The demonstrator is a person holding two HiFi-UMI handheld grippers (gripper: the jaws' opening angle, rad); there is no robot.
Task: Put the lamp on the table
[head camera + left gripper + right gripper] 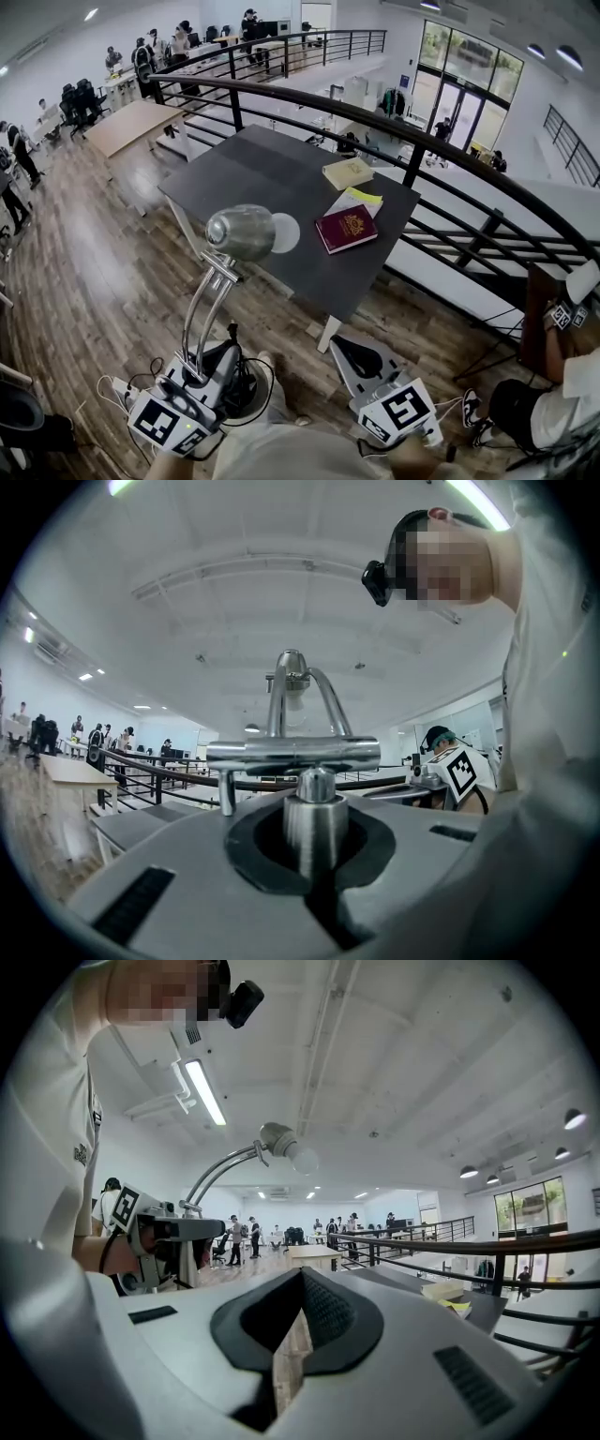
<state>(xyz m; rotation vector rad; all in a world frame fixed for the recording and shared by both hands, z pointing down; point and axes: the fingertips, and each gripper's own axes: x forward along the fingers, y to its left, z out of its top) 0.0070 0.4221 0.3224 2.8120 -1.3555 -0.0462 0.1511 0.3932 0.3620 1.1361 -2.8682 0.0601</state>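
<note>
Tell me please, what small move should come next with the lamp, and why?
Probably carry the lamp forward to the dark table. The left gripper is shut on its metal stem, and in the head view it is held close to the person, short of the table edge. Bare tabletop lies left of the red book.

1 lamp (239, 232), 1 tbl (253, 169), 3 bks (347, 228) (348, 172) (354, 201), 2 grippers (202, 370) (352, 354)
</note>
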